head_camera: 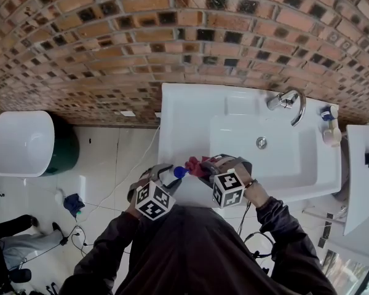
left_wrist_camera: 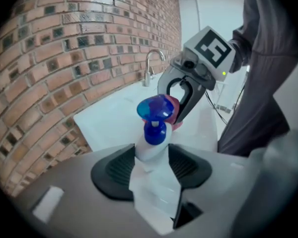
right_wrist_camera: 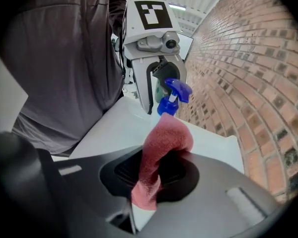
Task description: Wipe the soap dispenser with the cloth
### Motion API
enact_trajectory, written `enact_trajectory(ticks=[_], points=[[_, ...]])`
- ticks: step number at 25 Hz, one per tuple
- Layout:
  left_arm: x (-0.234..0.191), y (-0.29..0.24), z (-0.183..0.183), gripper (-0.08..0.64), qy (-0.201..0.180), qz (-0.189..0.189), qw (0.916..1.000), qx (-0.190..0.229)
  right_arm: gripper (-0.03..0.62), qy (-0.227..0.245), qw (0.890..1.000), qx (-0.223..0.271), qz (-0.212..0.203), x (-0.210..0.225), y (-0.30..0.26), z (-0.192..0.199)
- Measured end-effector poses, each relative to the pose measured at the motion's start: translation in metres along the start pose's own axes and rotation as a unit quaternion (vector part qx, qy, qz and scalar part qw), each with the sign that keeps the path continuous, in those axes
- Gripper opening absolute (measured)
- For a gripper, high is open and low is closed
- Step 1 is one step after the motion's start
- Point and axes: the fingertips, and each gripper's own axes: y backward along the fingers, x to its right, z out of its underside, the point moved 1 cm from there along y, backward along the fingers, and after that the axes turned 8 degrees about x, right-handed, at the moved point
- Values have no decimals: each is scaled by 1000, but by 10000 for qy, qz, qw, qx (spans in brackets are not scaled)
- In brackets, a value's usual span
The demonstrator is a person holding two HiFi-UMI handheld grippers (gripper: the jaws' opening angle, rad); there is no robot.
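Red cloth [right_wrist_camera: 164, 140] pinched by right hand-held gripper [right_wrist_camera: 156, 172] is beside left hand-held gripper's [left_wrist_camera: 151, 170] clamped soap dispenser [left_wrist_camera: 154, 133].

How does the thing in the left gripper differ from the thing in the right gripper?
The left gripper holds a rigid white soap dispenser with a blue pump; the right gripper holds a soft pinkish-red cloth, bent over. Both are clamped between jaws near the sink's front edge.
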Motion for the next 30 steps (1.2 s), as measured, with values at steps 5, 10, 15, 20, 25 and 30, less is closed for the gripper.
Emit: enact_trajectory(ticks=[5,10,15,20,25,30], points=[[-3,3,2,222,298,-421,9985,-173,58,-177,9997,180,-60,-16,-3,-10],[-8,6,1,224,415,-550,9976,-97,58,-548,9984,145,85,-11,0,-1],[-10,22,3,222,659,-634,9958,-53,58,-625,9972,44,415,21,14,6],[3,32,-17,192,1195,-321,9919,271,58,-200,9990,226,339,43,12,-18],[8,22,-32,193,1562,-81,9870,365,55,201,9988,309,-317,41,-2,-29],[6,13,-36,193,1566,17,9866,450,57,-181,9954,450,-823,22,1,-29]])
